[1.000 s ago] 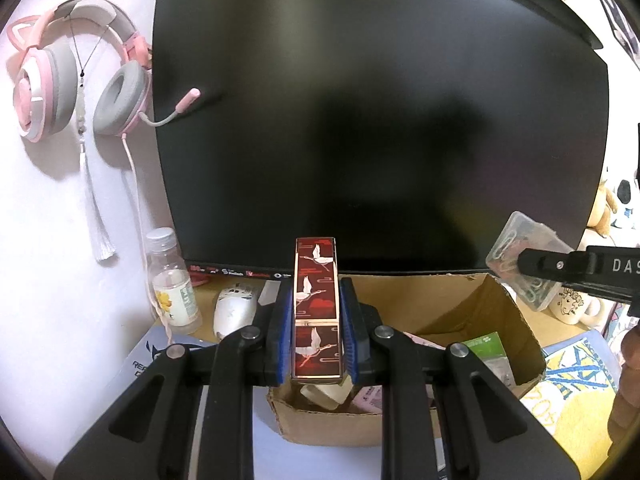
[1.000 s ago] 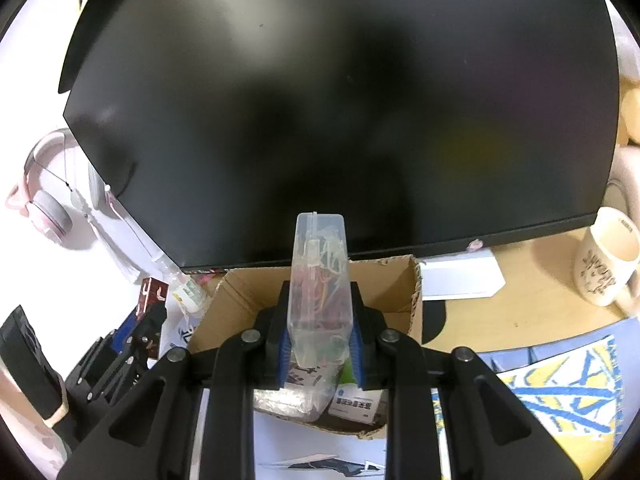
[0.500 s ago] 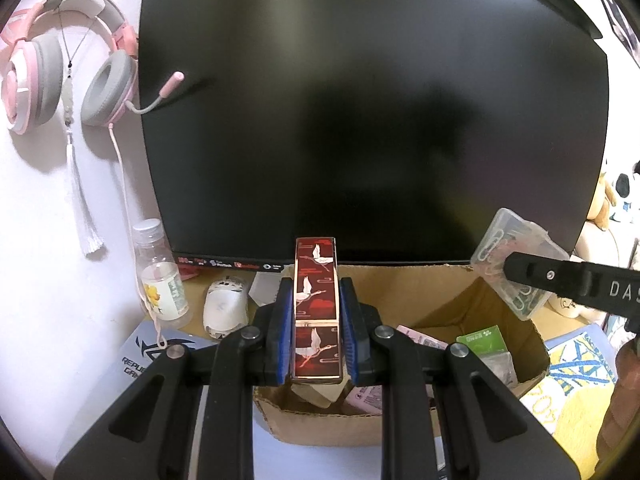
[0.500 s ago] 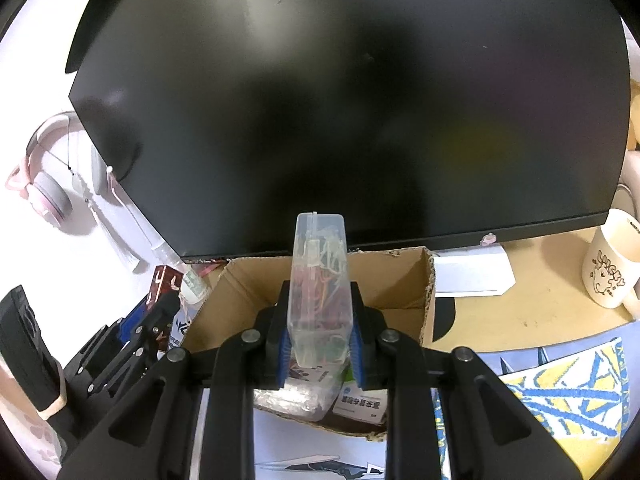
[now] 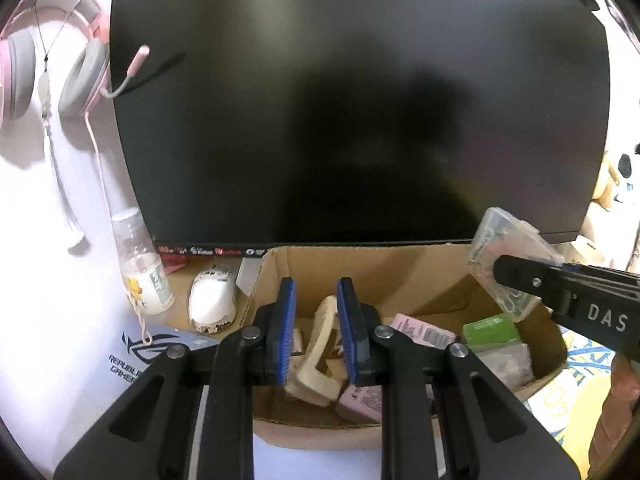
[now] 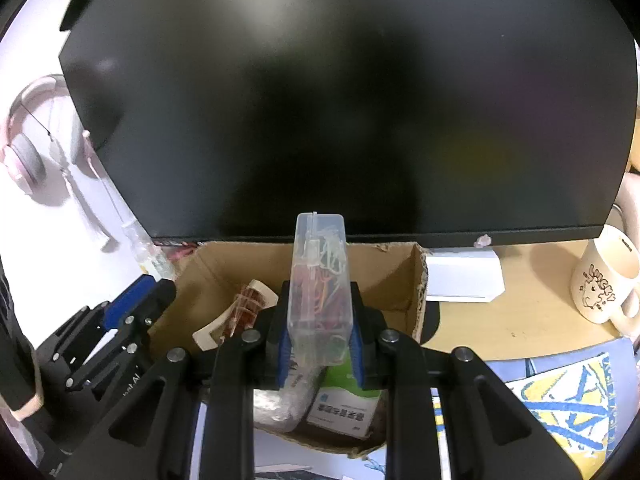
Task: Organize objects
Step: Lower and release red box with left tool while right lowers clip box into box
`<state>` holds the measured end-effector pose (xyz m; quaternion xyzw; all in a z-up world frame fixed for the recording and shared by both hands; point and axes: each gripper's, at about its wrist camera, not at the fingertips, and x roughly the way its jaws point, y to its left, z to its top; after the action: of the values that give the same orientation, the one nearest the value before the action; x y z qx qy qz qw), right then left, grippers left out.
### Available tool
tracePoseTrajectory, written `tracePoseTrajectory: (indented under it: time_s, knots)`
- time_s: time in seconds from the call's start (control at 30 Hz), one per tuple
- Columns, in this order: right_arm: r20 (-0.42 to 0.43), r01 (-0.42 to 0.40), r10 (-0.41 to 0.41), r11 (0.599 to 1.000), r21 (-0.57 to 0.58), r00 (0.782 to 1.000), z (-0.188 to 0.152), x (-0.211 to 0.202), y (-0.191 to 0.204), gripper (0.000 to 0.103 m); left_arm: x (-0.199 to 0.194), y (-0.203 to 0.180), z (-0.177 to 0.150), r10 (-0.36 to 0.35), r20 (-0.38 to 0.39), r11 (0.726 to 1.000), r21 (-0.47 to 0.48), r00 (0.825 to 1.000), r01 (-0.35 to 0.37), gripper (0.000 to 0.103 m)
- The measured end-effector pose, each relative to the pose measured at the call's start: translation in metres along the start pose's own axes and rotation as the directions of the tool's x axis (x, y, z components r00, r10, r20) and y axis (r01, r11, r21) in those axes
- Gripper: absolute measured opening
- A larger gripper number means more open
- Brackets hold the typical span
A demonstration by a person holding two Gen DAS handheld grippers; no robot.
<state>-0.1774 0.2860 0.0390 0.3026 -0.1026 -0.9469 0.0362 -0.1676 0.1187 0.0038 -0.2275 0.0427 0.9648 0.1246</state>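
Observation:
My left gripper (image 5: 316,300) is open and empty above the left part of the open cardboard box (image 5: 372,272). The red box with white cranes (image 6: 250,306) lies inside the cardboard box (image 6: 384,276), leaning by its left wall. My right gripper (image 6: 318,312) is shut on a clear plastic case of coloured paper clips (image 6: 320,272), held upright over the cardboard box's middle. That case (image 5: 512,252) also shows at the right in the left wrist view. A cream hair claw (image 5: 316,356), pink packets (image 5: 420,330) and a green packet (image 5: 490,330) lie in the cardboard box.
A large black monitor (image 5: 352,112) stands right behind the box. Pink headphones (image 5: 52,64) hang on the wall at left. A small bottle (image 5: 140,268) and a white mouse (image 5: 210,298) sit left of the box. A cream mug (image 6: 604,280) and a white block (image 6: 464,276) are at right.
My left gripper has opened and let go of the red crane box, which now lies in the cardboard box. My right gripper still holds the clip case over the box.

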Motion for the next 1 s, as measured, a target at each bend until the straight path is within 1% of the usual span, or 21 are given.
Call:
tracePoseTrajectory:
  time_s: [0.07,0.17,0.23,0.37,0.47,0.57,0.67,0.73,0.87,0.93,1.0]
  knots:
    - [-0.008,0.011,-0.011,1.000,-0.004,1.000,-0.001,0.003,-0.001,0.026,0.004,0.002,-0.001,0.020,-0.015,1.000,-0.004,1.000,-0.020,0.020]
    - [-0.019,0.032,-0.032,0.999,-0.017,0.999,-0.002,0.007,-0.002,0.026,0.003,0.003,-0.002,0.059,-0.013,0.998,0.001,0.998,-0.059,0.020]
    - [-0.028,0.039,-0.040,0.999,-0.028,0.999,-0.003,0.010,-0.001,0.026,0.001,0.004,-0.001,0.075,-0.012,0.997,-0.001,0.997,-0.075,0.022]
    - [-0.041,0.051,-0.053,0.997,-0.059,0.998,-0.005,0.013,0.000,0.026,-0.004,0.010,0.001,0.056,-0.012,0.998,-0.024,0.998,-0.056,0.024]
    - [-0.043,0.060,-0.063,0.996,-0.066,0.997,-0.005,0.013,0.000,0.026,-0.008,0.014,0.002,0.060,-0.008,0.998,-0.028,0.998,-0.060,0.027]
    - [-0.046,0.059,-0.062,0.997,-0.057,0.997,-0.005,0.012,-0.001,0.026,-0.008,0.019,0.003,0.068,-0.020,0.997,-0.037,0.997,-0.069,0.033]
    - [-0.043,0.056,-0.059,0.996,-0.063,0.997,-0.005,0.011,-0.002,0.026,-0.010,0.023,0.003,0.071,-0.021,0.996,-0.045,0.997,-0.072,0.044]
    - [-0.042,0.058,-0.061,0.996,-0.070,0.997,-0.005,0.010,-0.001,0.026,-0.015,0.026,0.004,0.080,-0.008,0.995,-0.051,0.997,-0.080,0.062]
    - [-0.039,0.044,-0.047,0.997,-0.070,0.998,-0.004,0.005,-0.001,0.026,-0.026,0.028,0.005,0.108,0.026,0.993,-0.059,0.994,-0.106,0.071]
    - [-0.032,0.031,-0.033,0.998,-0.063,0.999,-0.004,0.001,-0.001,0.026,-0.029,0.029,0.006,0.105,0.032,0.993,-0.061,0.994,-0.103,0.082]
    - [-0.014,0.012,-0.013,0.998,-0.056,1.000,-0.003,-0.005,-0.001,0.026,-0.031,0.029,0.006,0.113,0.041,0.992,-0.055,0.993,-0.110,0.087]
